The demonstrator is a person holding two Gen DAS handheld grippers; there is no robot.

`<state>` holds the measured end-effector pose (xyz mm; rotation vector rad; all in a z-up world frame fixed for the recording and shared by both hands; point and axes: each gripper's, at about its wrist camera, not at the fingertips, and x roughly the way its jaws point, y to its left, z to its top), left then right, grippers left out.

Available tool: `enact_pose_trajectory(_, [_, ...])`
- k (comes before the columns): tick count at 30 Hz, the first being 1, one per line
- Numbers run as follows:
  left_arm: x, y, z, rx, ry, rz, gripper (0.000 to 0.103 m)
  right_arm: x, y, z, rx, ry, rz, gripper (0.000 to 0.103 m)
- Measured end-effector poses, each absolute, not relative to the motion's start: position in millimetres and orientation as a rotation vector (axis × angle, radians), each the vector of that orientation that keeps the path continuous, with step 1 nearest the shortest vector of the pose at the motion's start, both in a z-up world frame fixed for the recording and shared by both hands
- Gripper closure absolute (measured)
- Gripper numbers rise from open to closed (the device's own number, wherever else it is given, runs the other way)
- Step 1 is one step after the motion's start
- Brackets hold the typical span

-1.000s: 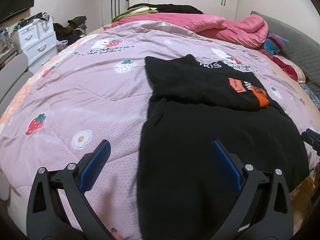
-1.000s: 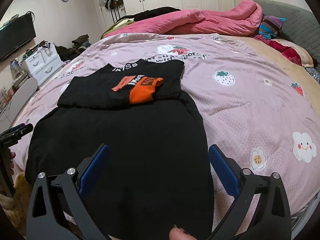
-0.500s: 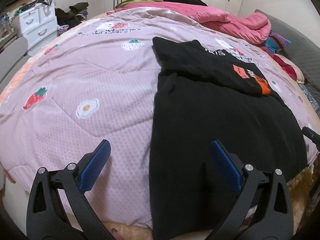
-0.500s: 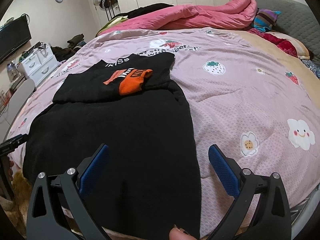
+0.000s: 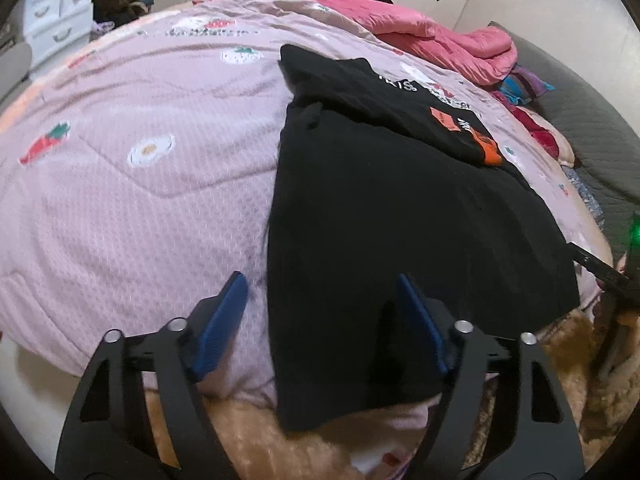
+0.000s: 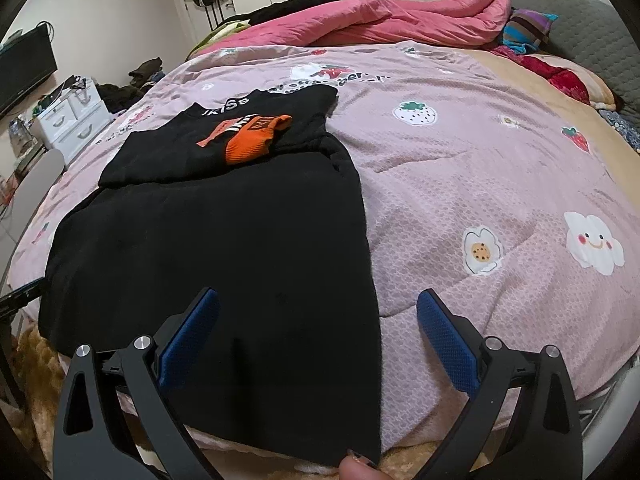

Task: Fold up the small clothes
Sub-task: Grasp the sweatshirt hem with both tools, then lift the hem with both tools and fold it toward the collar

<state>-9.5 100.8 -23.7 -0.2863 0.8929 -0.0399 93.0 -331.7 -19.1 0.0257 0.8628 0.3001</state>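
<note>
A black garment point(image 5: 380, 216) with an orange patch point(image 5: 486, 148) lies flat on the pink quilt, its top part folded down over the body; it also shows in the right wrist view point(image 6: 208, 240). My left gripper point(image 5: 320, 316) is open and hovers over the garment's near left corner at the bed's edge. My right gripper point(image 6: 318, 332) is open and straddles the garment's near right edge. Neither holds anything. The right gripper's tip point(image 5: 600, 276) shows at the right rim of the left wrist view.
The pink strawberry-print quilt point(image 6: 500, 184) covers the bed. A rumpled pink duvet point(image 6: 380, 20) and pillows point(image 6: 528, 32) lie at the far end. White drawers point(image 6: 72, 120) stand left of the bed. A tan fuzzy blanket point(image 5: 248, 440) hangs below the near edge.
Both grippers have drawn back and dropped toward the near edge of the bed, so the garment's bottom hem now lies between the fingers. The left gripper's jaws have narrowed slightly. The garment has not moved.
</note>
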Motion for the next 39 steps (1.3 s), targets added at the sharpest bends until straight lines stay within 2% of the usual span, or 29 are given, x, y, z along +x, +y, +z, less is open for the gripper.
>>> enact_pose_trajectory(7, [-22, 99, -30, -0.325, 0.926, -0.096, 0.046, 91, -330, -19, 0.012, 0.870, 0.318, 0.004])
enact_pose_trajectory(27, [-17, 87, -42, -0.330, 0.961, -0.131, 0.046, 57, -345, -30, -0.010, 1.011, 0.466, 0.006])
enact_pose_trajectory(29, [-15, 87, -42, -0.339, 0.962, -0.129, 0.045, 57, -345, -35, -0.010, 1.034, 0.474, 0.023])
enact_pose_trajectory(30, [-14, 88, -42, -0.346, 0.960, -0.129, 0.044, 57, -345, -37, -0.004, 1.044, 0.477, 0.024])
enact_pose_trajectory(31, [-14, 88, -42, -0.350, 0.959, -0.129, 0.044, 57, -345, -41, 0.000, 1.049, 0.472, 0.033])
enact_pose_trajectory(34, [-14, 88, -42, -0.348, 0.959, -0.127, 0.044, 56, -350, -39, 0.001, 1.026, 0.450, 0.067])
enact_pose_trajectory(36, [-14, 88, -42, -0.352, 0.957, -0.128, 0.044, 55, -358, -34, 0.029, 1.007, 0.455, 0.081])
enact_pose_trajectory(39, [-15, 88, -42, -0.354, 0.955, -0.125, 0.044, 51, -364, -25, 0.063, 0.960, 0.487, 0.093])
